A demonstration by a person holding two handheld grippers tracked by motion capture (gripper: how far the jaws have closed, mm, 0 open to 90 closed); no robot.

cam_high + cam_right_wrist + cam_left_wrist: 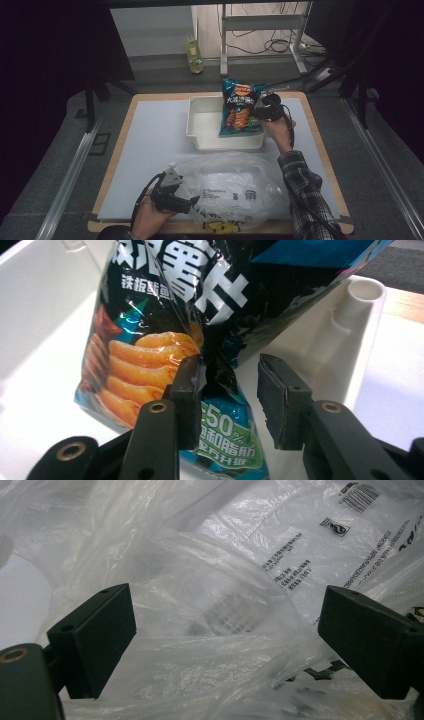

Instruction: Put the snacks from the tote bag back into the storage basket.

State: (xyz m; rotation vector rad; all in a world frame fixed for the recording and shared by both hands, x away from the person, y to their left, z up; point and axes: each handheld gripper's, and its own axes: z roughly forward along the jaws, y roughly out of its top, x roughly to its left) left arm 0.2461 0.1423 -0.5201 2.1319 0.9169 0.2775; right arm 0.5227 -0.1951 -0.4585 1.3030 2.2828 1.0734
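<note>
Right gripper (225, 400) parted, pads straddling but off the crinkly blue foil crisp bag (240, 107), standing upright in the white plastic tray (200, 132). Left gripper (225, 640) wide open, empty, against the clear plastic bag (230, 187).

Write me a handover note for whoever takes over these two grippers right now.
Left gripper: open, jaws wide, at the plastic bag on the near side of the mat; not gripping it.
Right gripper: jaws apart around the edge of the chip bag; one pad touches it, the other is clear, so no grip.
Chip bag: standing in the white tray, leaning on its right side.
Done: chips appear to be set in the tray.
Left: probably back the right gripper away.
</note>
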